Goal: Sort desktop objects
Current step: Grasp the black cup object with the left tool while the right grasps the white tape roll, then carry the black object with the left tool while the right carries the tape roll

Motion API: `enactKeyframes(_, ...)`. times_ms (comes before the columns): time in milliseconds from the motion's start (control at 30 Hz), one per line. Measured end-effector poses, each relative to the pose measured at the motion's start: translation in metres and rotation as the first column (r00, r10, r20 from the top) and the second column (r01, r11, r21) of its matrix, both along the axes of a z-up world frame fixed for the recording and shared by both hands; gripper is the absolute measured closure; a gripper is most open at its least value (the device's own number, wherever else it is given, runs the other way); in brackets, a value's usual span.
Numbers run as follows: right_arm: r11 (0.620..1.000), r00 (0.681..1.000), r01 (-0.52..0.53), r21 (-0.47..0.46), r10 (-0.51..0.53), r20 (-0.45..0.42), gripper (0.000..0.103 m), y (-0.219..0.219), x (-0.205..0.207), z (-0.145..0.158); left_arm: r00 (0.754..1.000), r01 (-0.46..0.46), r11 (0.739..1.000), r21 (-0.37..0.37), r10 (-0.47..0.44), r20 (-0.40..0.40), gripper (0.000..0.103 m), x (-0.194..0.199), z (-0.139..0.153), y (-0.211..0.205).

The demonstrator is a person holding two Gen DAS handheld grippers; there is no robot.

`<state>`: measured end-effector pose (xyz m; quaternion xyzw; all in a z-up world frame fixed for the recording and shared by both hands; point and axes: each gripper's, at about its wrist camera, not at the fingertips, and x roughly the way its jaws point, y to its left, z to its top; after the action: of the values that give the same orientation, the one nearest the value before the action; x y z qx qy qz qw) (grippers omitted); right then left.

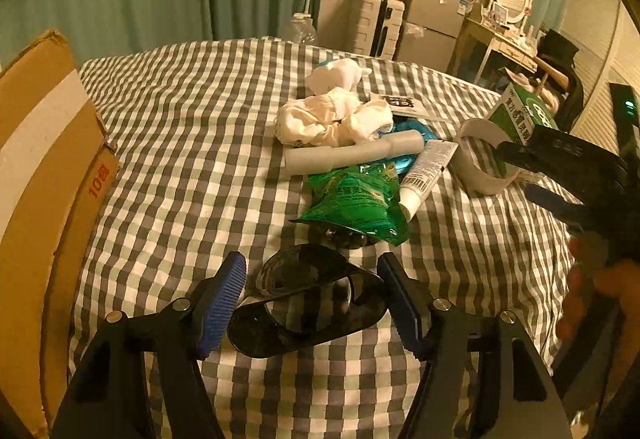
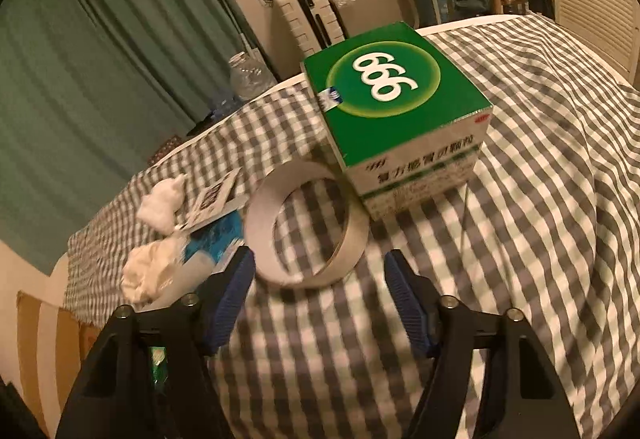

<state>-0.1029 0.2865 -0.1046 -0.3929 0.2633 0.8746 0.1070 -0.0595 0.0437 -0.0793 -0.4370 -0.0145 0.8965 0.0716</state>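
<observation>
The dark sunglasses [image 1: 304,303] lie on the checked cloth of the desk [image 1: 180,143], lenses flat, right between the spread fingers of the left hand-held gripper [image 1: 312,299]; its jaws stand released, touching nothing I can confirm, apparently lined up to close across the frame. Beyond the sunglasses sits a heap: a green snack bag [image 1: 356,203], a white tube [image 1: 424,175], a grey pipe piece [image 1: 352,155], crumpled tissues [image 1: 332,119]. Right of the heap a tape roll [image 2: 308,227] stands on its rim, leaning against the green medicine box [image 2: 400,111]. The right hand-held gripper [image 2: 320,299] hovers near it, jaws released and empty. Left of the sunglasses the cloth is bare up to a cardboard box [image 1: 44,167] at the desk edge, probably the drop spot, giving open room for a carry.
</observation>
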Motion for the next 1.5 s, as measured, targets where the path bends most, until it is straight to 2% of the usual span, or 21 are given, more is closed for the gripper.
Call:
enactKeyframes(33, 1.0, 1.0, 0.003, -0.007, -0.003, 0.009, 0.042, 0.002, -0.002, -0.002, 1.0, 0.005, 1.0, 0.006, -0.005, 0.002, 0.033, 0.0, 0.0, 0.0)
enactKeyframes(100, 0.999, 0.999, -0.019, -0.033, 0.02, 0.036, 0.063, 0.007, -0.01, -0.01, 1.0, 0.003, 1.0, 0.021, -0.003, 0.0, 0.034, 0.0, 0.0, -0.004)
enactKeyframes(133, 0.999, 0.998, -0.02, -0.033, 0.022, 0.058, 0.081, 0.009, -0.012, -0.013, 1.0, 0.002, 1.0, 0.032, -0.002, 0.002, 0.035, 0.001, 0.001, -0.006)
enactKeyframes(167, 0.999, 0.996, -0.024, -0.022, 0.026, 0.088, 0.087, 0.009, -0.014, -0.016, 1.0, 0.0, 0.999, 0.039, 0.0, 0.001, 0.038, 0.001, 0.001, -0.007)
enactKeyframes(333, 0.999, 0.997, -0.038, -0.005, 0.038, 0.074, 0.099, 0.007, 0.004, -0.014, 1.0, -0.01, 0.996, 0.09, 0.01, 0.005, 0.04, 0.002, 0.001, -0.016)
enactKeyframes(467, 0.994, 0.993, -0.087, 0.068, 0.081, 0.085, 0.1, -0.009, 0.031, -0.007, 1.0, -0.009, 0.991, 0.137, 0.008, 0.003, 0.053, 0.005, 0.004, -0.023)
enactKeyframes(633, 0.988, 0.991, -0.121, 0.092, 0.114, 0.074, 0.1, -0.024, 0.055, 0.009, 1.0, -0.019, 0.981, 0.192, 0.02, 0.0, 0.062, 0.014, 0.01, -0.036)
enactKeyframes(700, 0.987, 0.99, -0.132, 0.096, 0.126, 0.068, 0.1, -0.027, 0.064, 0.017, 1.0, -0.027, 0.979, 0.202, 0.026, 0.006, 0.063, 0.016, 0.012, -0.04)
enactKeyframes(733, 0.986, 0.99, -0.135, 0.098, 0.13, 0.06, 0.1, -0.028, 0.067, 0.021, 1.0, -0.029, 0.977, 0.21, 0.025, 0.018, 0.059, 0.017, 0.012, -0.042)
enactKeyframes(833, 0.986, 0.99, -0.137, 0.098, 0.133, 0.054, 0.1, -0.035, 0.07, 0.028, 0.993, -0.072, 0.969, 0.235, 0.047, 0.107, 0.017, 0.013, 0.0, -0.05)
enactKeyframes(867, 0.985, 0.99, -0.139, 0.099, 0.134, 0.05, 0.1, -0.037, 0.073, 0.03, 0.988, -0.106, 0.961, 0.255, 0.073, 0.137, 0.012, 0.013, -0.006, -0.057)
enactKeyframes(967, 0.988, 0.99, -0.134, 0.078, 0.13, 0.045, 0.1, -0.036, 0.073, 0.027, 0.974, -0.163, 0.941, 0.297, 0.105, 0.203, 0.008, 0.01, -0.018, -0.069)
enactKeyframes(1067, 0.99, 0.991, -0.13, 0.059, 0.128, 0.048, 0.1, -0.035, 0.07, 0.024, 0.96, -0.207, 0.93, 0.302, 0.133, 0.248, 0.008, 0.007, -0.029, -0.075)
enactKeyframes(1200, 0.988, 0.988, -0.146, 0.05, 0.142, 0.06, 0.1, -0.037, 0.068, 0.017, 0.968, -0.174, 0.949, 0.265, 0.115, 0.224, 0.009, 0.004, -0.03, -0.065)
enactKeyframes(1233, 0.987, 0.986, -0.154, 0.052, 0.15, 0.066, 0.1, -0.038, 0.066, 0.014, 0.971, -0.161, 0.953, 0.257, 0.106, 0.216, 0.014, 0.004, -0.03, -0.062)
enactKeyframes(1267, 0.986, 0.986, -0.157, 0.059, 0.153, 0.07, 0.1, -0.04, 0.066, 0.013, 0.973, -0.148, 0.956, 0.252, 0.096, 0.21, 0.029, 0.004, -0.029, -0.06)
enactKeyframes(1300, 0.984, 0.984, -0.166, 0.066, 0.161, 0.078, 0.1, -0.042, 0.065, 0.012, 0.974, -0.138, 0.957, 0.254, 0.086, 0.208, 0.032, 0.004, -0.029, -0.06)
enactKeyframes(1500, 0.975, 0.978, -0.2, 0.099, 0.192, 0.084, 0.1, -0.054, 0.064, 0.018, 0.976, -0.139, 0.948, 0.286, 0.081, 0.204, 0.032, 0.009, -0.025, -0.065)
